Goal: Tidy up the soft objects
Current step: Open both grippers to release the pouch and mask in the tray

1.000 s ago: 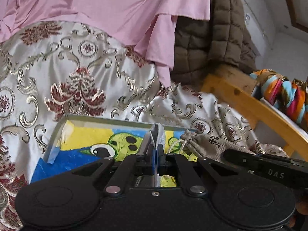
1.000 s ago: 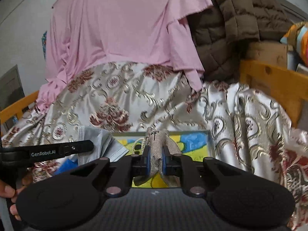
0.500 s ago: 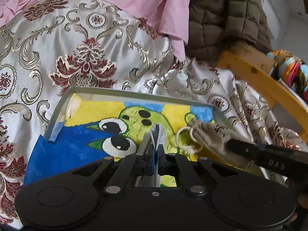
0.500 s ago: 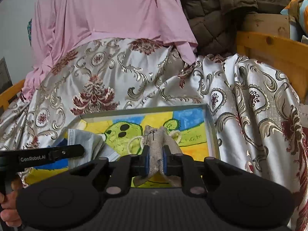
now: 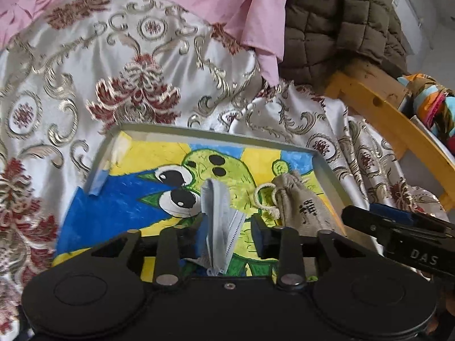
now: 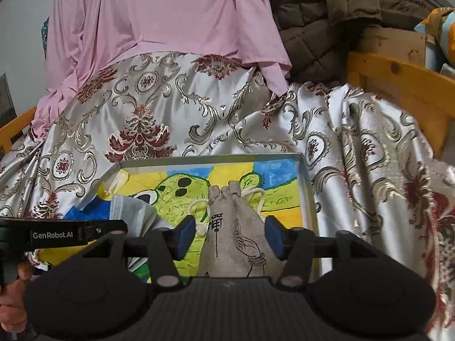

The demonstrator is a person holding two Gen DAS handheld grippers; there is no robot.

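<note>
A shallow grey tray (image 5: pixel 204 134) with a bright cartoon picture on its floor lies on the brocade cloth; it also shows in the right wrist view (image 6: pixel 308 187). My left gripper (image 5: pixel 229 237) is open, and a folded light-blue face mask (image 5: pixel 217 216) stands loose between its jaws over the tray. My right gripper (image 6: pixel 229 237) is open around a beige drawstring pouch (image 6: pixel 236 233) that lies in the tray. The pouch (image 5: pixel 301 204) and the mask (image 6: pixel 128 213) each show in the other view too.
A silver and red brocade cloth (image 5: pixel 85 85) covers the surface. A pink garment (image 6: pixel 159 22) and a brown quilted jacket (image 5: pixel 335 28) hang behind. A yellow wooden rail (image 5: pixel 392 119) runs at the right, with colourful fabric (image 5: pixel 435 110) beyond it.
Both grippers have come down over the tray and opened. The mask and the pouch, held shut before, now sit loose between the jaws.
</note>
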